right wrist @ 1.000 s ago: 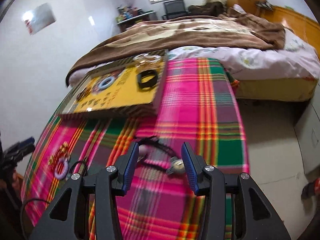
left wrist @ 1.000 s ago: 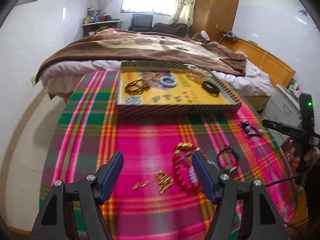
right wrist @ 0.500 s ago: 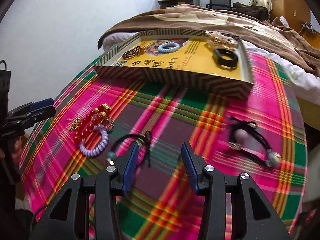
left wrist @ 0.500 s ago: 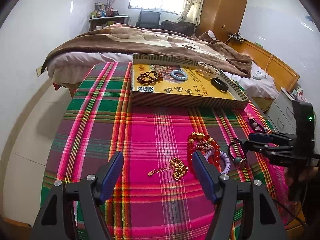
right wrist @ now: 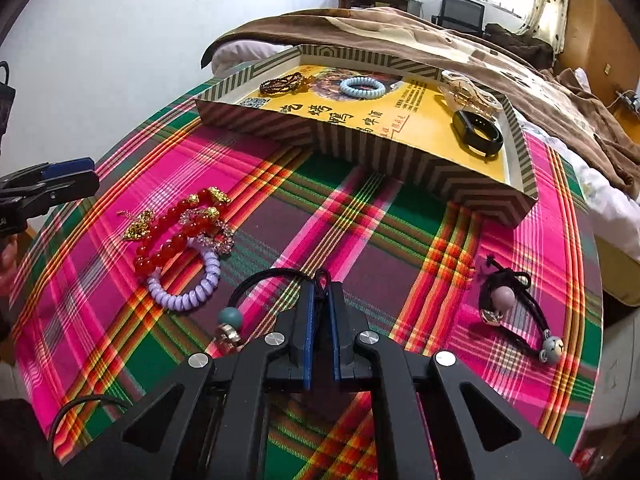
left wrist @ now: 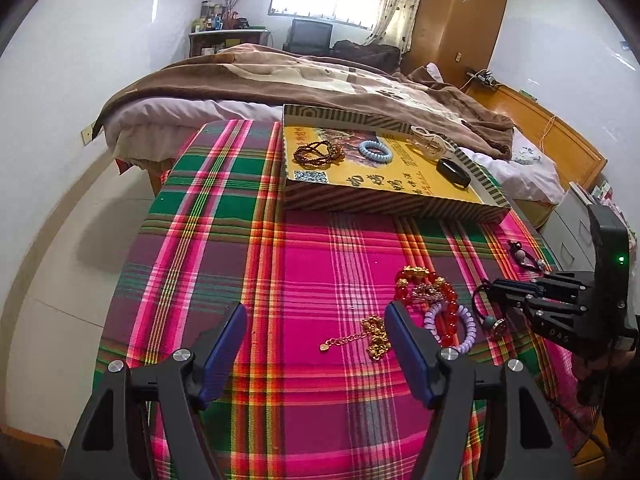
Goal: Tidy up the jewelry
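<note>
My right gripper (right wrist: 321, 294) is shut on a black cord bracelet (right wrist: 264, 278) with a teal bead, low over the plaid cloth; it also shows in the left wrist view (left wrist: 494, 288). My left gripper (left wrist: 316, 320) is open and empty above the cloth, left of a gold chain (left wrist: 370, 336). A red bead bracelet (right wrist: 176, 236) and a lilac coil band (right wrist: 188, 294) lie together. Another black cord bracelet (right wrist: 506, 308) lies at the right. The yellow striped box (right wrist: 368, 148) holds a brown bead bracelet (right wrist: 282, 82), a blue coil band (right wrist: 362, 88) and a black band (right wrist: 478, 132).
The table carries a pink and green plaid cloth (left wrist: 304, 264). A bed with a brown blanket (left wrist: 280, 80) stands just behind the box. A white cabinet (left wrist: 572, 232) is at the right. The table's edges drop to a pale floor (left wrist: 60, 240).
My right gripper has swung left from the far black bracelet to the teal-bead cord bracelet and shut on it. My left gripper has stayed open and drawn back a little.
</note>
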A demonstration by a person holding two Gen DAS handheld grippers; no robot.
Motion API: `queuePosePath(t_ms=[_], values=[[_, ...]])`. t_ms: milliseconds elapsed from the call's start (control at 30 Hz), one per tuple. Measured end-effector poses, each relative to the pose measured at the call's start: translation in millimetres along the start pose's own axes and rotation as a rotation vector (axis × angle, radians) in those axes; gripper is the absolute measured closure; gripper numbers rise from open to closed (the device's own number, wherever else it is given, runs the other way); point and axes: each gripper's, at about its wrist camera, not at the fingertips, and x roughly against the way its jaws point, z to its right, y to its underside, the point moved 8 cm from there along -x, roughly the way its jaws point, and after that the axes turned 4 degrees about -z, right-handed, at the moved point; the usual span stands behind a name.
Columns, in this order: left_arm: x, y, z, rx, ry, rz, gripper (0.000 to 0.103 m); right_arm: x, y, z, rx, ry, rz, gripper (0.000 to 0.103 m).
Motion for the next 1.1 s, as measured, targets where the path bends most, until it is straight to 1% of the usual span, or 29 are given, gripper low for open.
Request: queuePosePath(t_ms=[100, 200, 233, 333, 433, 533, 633, 667, 800, 900, 967, 1033, 1100], values=[[-0.9, 0.7, -2.6, 0.003, -0.005, -0.007, 0.032, 5.0, 3.0, 6.1, -0.038, 0.000, 0.021, 0.097], [-2.2, 1.8, -3.2, -0.002, -0.002, -0.019, 0.032, 21.1, 4.3, 19.7, -0.128, -0.042, 0.075, 0.097], [-4.2, 2.8, -1.4, -0.011, 0.004, -0.030, 0.033, 26.7, 3.6, 23.6, -0.149, -0.051, 0.093, 0.097], [-11.8, 6.7, 9.8, -0.050, 0.018, -0.061, 0.032, 49.9, 1.4, 37.7, -0.201, -0.041, 0.163, 0.097], [-21.6, 10.9, 22.7, -0.090, 0.037, -0.086, 0.032, 68.8, 0.6, 46.0, -0.235, -0.042, 0.212, 0.097], [-32.0, 14.6, 30.4, -0.132, 0.019, -0.108, 0.032, 78.7, 0.7, 51.9, -0.257, -0.041, 0.236, 0.097], [-41.6, 17.3, 32.0, -0.195, -0.061, -0.124, 0.033, 83.5, 2.2, 55.4, -0.269, -0.034, 0.247, 0.097], [-41.9, 17.5, 32.5, -0.208, -0.067, -0.120, 0.033, 85.4, 3.3, 56.4, -0.274, -0.036, 0.250, 0.097], [-45.8, 17.2, 35.5, -0.240, -0.067, -0.126, 0.032, 89.1, 6.7, 58.8, -0.280, -0.030, 0.253, 0.097], [-50.1, 14.0, 36.2, -0.238, -0.048, -0.118, 0.031, 89.7, 7.4, 59.4, -0.287, -0.028, 0.255, 0.097], [-52.4, 11.3, 37.4, -0.242, -0.048, -0.113, 0.031, 89.1, 6.8, 59.3, -0.292, -0.029, 0.255, 0.097], [-52.6, 10.3, 39.8, -0.250, -0.037, -0.110, 0.038, 88.5, 6.4, 58.4, -0.294, -0.030, 0.254, 0.097], [-50.7, 10.1, 44.0, -0.268, -0.025, -0.100, 0.057, 88.2, 7.3, 58.4, -0.294, -0.029, 0.252, 0.097]])
